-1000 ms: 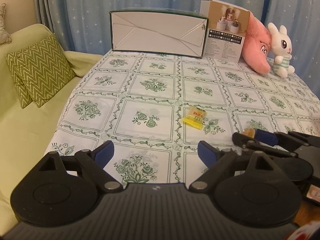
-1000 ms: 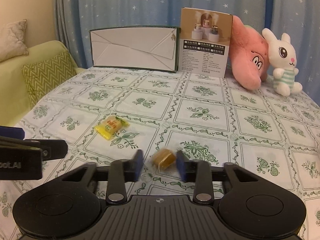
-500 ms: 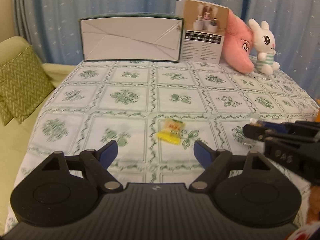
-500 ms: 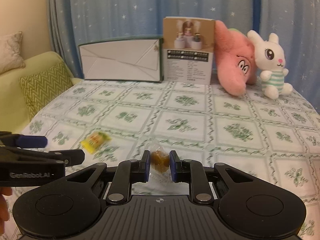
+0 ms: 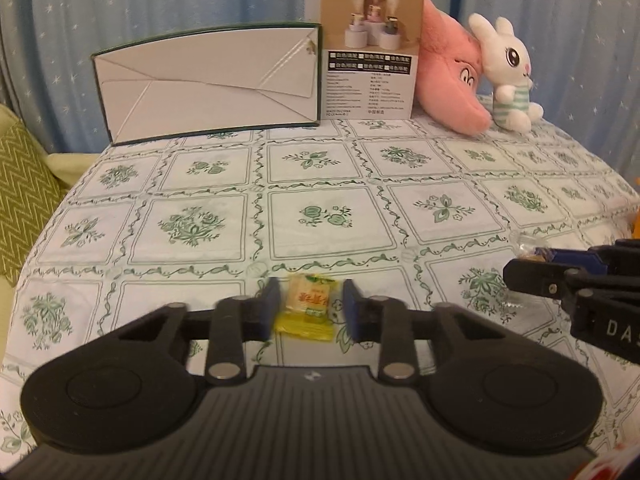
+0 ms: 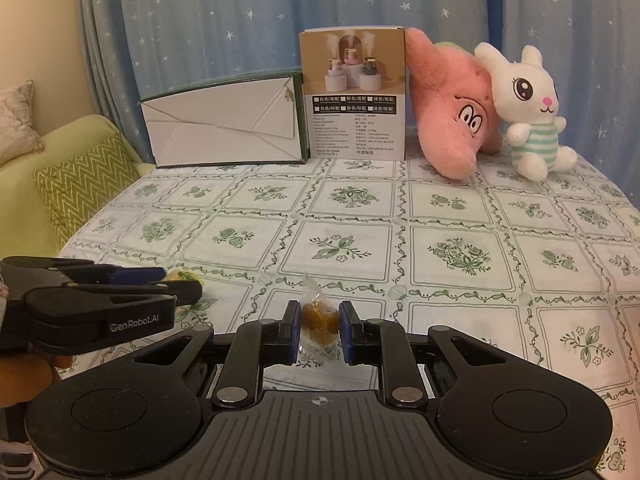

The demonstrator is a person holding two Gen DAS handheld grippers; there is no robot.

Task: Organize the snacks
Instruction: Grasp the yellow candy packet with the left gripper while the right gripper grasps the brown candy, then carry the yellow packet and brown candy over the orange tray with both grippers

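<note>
A yellow snack packet (image 5: pixel 309 309) lies on the green-patterned tablecloth (image 5: pixel 328 184) between the pads of my left gripper (image 5: pixel 310 298). Its jaws are closing; the left pad meets the wrapper while a thin gap shows at the right pad. My right gripper (image 6: pixel 319 320) is shut on a brown candy in clear wrapper (image 6: pixel 319 322), held just above the cloth. In the left wrist view the right gripper (image 5: pixel 520 268) reaches in from the right. The right wrist view has the left gripper (image 6: pixel 176 284) at its left edge, covering most of the yellow packet (image 6: pixel 182 276).
A flat white box with green edges (image 5: pixel 208 80) and a printed product carton (image 5: pixel 368 52) stand at the table's far edge. A pink plush (image 5: pixel 452 88) and a white rabbit toy (image 5: pixel 512 76) sit to their right. A green sofa with a zigzag cushion (image 6: pixel 80 192) borders the left side.
My left gripper has moved forward over the yellow packet and its wide jaws have narrowed around it. My right gripper has shut on the brown candy and raised it slightly.
</note>
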